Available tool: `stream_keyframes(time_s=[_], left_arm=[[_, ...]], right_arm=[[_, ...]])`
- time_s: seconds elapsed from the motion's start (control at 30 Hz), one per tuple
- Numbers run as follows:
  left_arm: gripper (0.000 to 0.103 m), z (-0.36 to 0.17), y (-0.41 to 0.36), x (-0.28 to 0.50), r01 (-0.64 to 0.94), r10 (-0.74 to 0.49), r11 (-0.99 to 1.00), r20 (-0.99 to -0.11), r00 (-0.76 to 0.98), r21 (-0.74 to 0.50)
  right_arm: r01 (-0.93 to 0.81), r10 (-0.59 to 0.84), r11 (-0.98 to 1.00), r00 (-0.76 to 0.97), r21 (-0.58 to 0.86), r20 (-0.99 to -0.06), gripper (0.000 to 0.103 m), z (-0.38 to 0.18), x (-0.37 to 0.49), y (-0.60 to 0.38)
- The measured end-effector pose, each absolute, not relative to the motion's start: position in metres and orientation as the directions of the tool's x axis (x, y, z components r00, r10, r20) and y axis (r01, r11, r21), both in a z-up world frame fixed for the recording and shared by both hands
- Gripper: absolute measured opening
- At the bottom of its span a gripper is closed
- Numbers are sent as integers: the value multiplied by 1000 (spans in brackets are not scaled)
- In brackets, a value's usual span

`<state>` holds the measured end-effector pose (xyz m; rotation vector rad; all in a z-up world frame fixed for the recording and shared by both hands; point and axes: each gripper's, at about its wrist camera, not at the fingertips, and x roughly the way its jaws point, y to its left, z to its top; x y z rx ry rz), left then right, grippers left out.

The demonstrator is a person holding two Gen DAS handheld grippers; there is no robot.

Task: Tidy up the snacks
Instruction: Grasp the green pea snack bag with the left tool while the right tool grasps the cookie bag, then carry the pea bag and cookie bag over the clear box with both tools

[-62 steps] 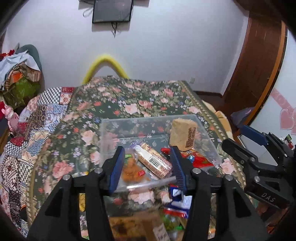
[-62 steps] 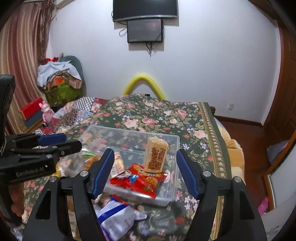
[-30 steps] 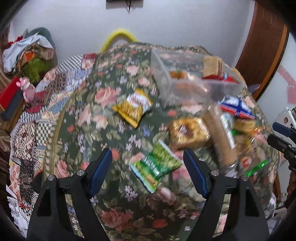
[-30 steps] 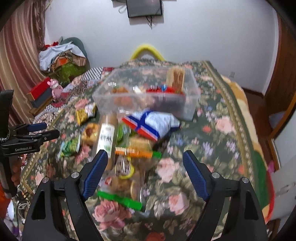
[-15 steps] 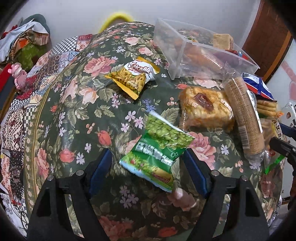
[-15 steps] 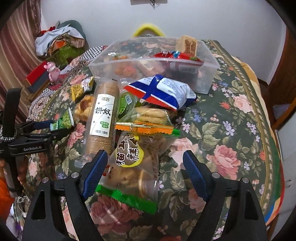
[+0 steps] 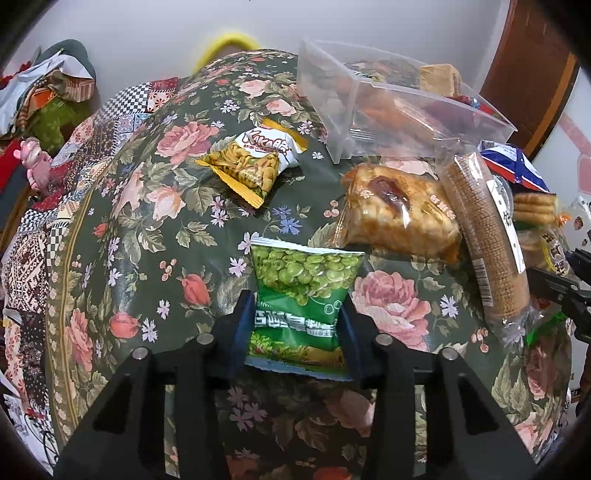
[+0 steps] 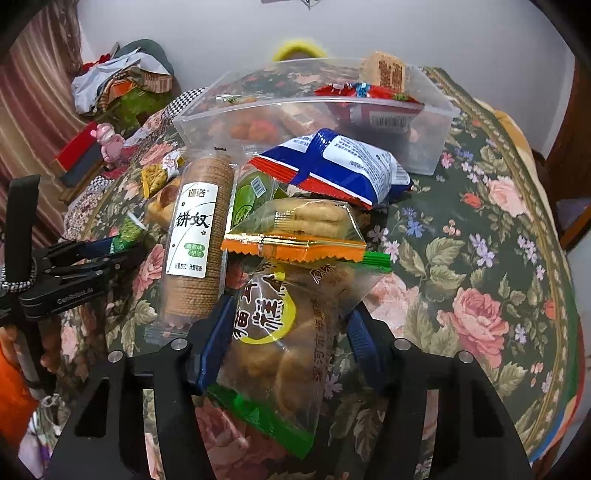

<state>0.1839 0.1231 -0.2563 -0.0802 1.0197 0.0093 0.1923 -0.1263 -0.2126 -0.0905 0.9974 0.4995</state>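
On the floral surface (image 7: 155, 229), both grippers' fingers have just closed — left gripper (image 7: 297, 325) clamped on the green pea packet (image 7: 303, 291), right gripper (image 8: 288, 339) on the pastry bag (image 8: 284, 332) — likely bound for the clear bin (image 8: 428, 110).

Bare floral cloth (image 7: 147, 229) left of the snack pile (image 8: 288, 206), clear bin (image 7: 369, 96) blocking behind

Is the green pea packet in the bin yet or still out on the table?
Out. The green pea packet lies on the floral tablecloth, gripped by the left gripper, short of the clear bin.

White wall (image 8: 424, 33), floral bedspread (image 7: 147, 229), striped curtain (image 8: 33, 96)
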Motion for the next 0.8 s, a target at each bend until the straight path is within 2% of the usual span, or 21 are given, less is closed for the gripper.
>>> stream_keyframes(time_s=[0.2, 0.8], left_arm=[[40, -246, 122, 176, -53, -27, 996, -846, 533, -65], [40, -174, 99, 173, -22, -63, 995, -767, 638, -101]], right_arm=[[-445, 379, 880, 447, 166, -810, 44, -207, 188, -134], [-381, 338, 915, 538, 135, -772, 43, -178, 184, -188]])
